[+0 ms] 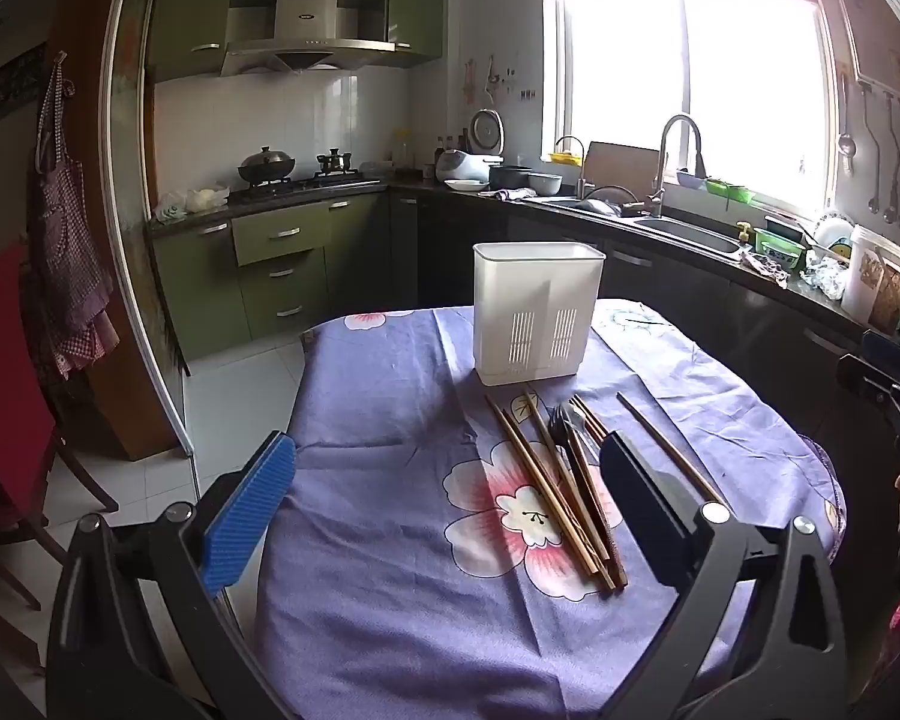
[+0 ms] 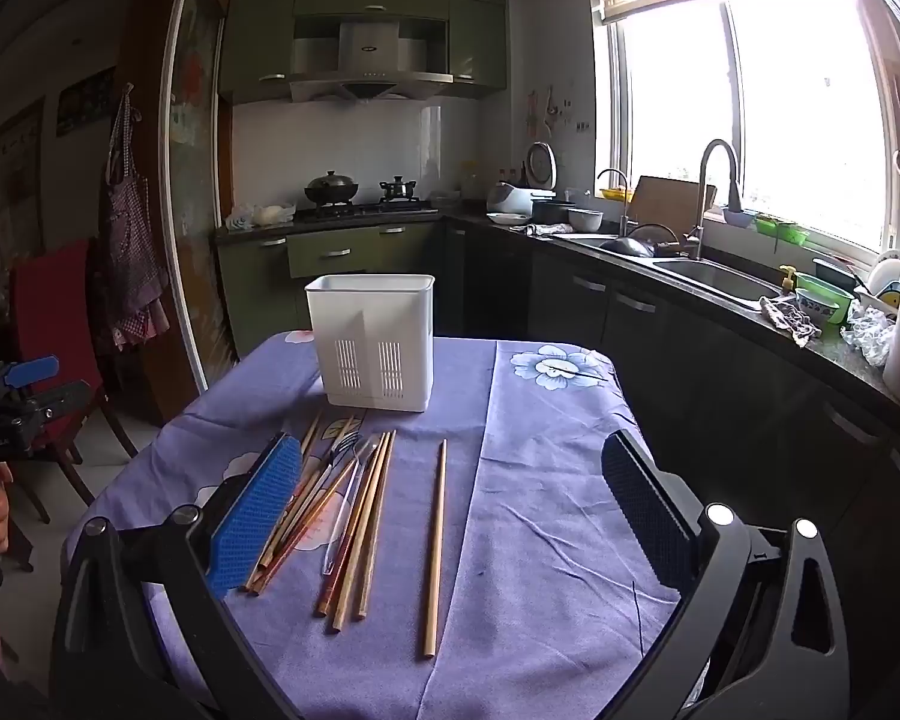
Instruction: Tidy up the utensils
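A white slotted utensil holder [image 1: 537,313] [image 2: 373,341] stands upright at the far side of a table with a purple floral cloth [image 1: 390,540] [image 2: 540,510]. In front of it lies a loose pile of wooden chopsticks [image 1: 546,489] [image 2: 354,534] with a fork [image 2: 341,450] and a spoon [image 1: 570,420] among them. One chopstick [image 2: 435,546] [image 1: 669,450] lies apart to the right. My left gripper [image 1: 447,504] is open and empty above the near table, left of the pile. My right gripper [image 2: 450,516] is open and empty, with the single chopstick between its fingers in view.
A red chair [image 1: 6,396] stands left of the table. A dark counter with a sink [image 2: 714,279] runs along the right under the window. A stove with a wok [image 2: 333,189] is at the back. The other gripper shows at the left edge [image 2: 12,402].
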Available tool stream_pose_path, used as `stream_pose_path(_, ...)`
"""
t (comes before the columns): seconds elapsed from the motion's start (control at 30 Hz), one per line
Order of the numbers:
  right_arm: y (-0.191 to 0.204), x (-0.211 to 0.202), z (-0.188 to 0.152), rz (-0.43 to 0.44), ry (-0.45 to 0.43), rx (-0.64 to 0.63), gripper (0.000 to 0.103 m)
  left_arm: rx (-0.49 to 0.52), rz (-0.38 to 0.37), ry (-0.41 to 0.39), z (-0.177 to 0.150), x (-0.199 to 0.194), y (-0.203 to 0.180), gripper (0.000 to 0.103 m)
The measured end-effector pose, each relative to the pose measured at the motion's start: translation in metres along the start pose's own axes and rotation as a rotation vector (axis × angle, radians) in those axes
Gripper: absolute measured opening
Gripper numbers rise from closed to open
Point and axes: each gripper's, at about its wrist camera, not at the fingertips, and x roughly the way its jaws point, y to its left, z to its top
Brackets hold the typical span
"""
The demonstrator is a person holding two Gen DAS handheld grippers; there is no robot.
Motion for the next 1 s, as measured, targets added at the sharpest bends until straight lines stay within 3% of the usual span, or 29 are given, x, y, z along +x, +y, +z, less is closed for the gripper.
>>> stream_pose_path(1.0,0.004,0.008,-0.007,0.001,0.009,0.006,0.099,0.011,-0.008,0.022,-0.014,0.004,-0.004,0.096)
